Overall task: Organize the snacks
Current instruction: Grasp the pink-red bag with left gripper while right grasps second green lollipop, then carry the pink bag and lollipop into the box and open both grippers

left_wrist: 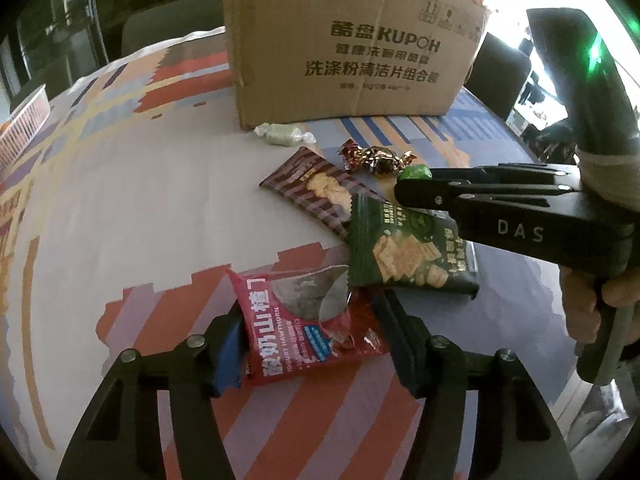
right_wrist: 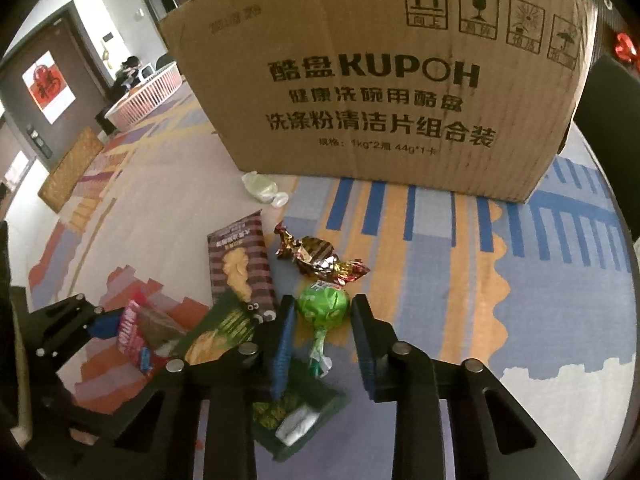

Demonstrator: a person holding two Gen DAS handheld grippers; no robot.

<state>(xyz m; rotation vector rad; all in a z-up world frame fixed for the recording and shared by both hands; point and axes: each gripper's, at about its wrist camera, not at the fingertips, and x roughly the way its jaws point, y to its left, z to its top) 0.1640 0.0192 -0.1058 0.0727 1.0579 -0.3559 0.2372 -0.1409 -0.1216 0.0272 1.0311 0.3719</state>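
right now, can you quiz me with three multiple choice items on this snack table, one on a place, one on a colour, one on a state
1. Where does the pale green candy lie?
A. beside the cardboard box's base
B. inside the box
C. on the red packet

2. What colour is the lollipop wrapper?
A. blue
B. green
C. white

3. How does the left gripper stand at the red packet?
A. jaws open on either side of it
C. far from it, over the box
B. shut, with the packet lifted high

Key: 1 A, it rests on the tablecloth at the box's front edge. 2 B, bright green between the right gripper's open jaws. 3 A, a gap shows at each jaw.
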